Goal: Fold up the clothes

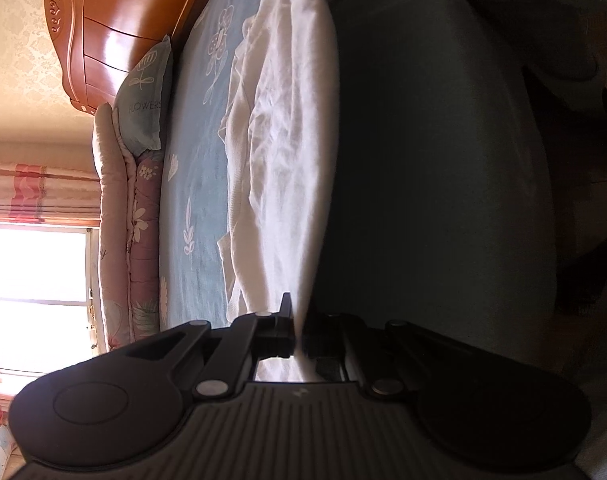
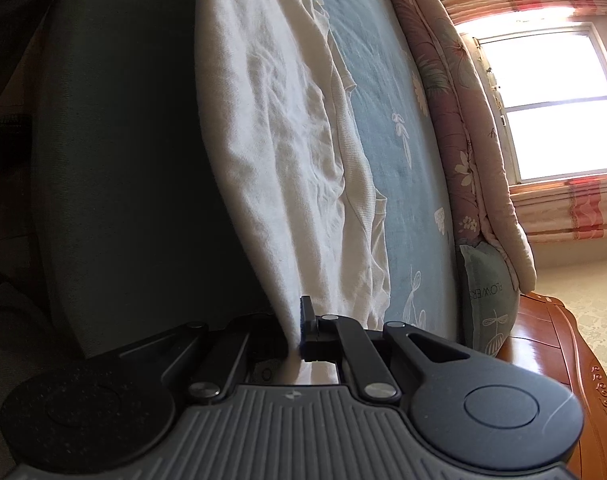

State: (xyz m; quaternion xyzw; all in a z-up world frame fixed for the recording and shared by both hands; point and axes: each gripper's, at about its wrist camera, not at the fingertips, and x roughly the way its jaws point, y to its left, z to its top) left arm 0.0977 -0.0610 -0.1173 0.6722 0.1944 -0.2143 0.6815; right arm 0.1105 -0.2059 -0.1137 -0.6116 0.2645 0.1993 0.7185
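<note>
Blue bedsheet (image 1: 195, 184), pillow (image 1: 147, 100) lettered "FLOWERS"

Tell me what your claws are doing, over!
Left gripper and right gripper both shut on white shirt. Shirt edge lifted off blue bed. Nothing in the way.

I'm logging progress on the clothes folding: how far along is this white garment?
Done: little; the white garment lies mostly spread and wrinkled on the blue bedsheet. In hand: the left gripper and right gripper are each shut on its near edge, lifting it. Left: carrying that edge over and completing every fold.
</note>
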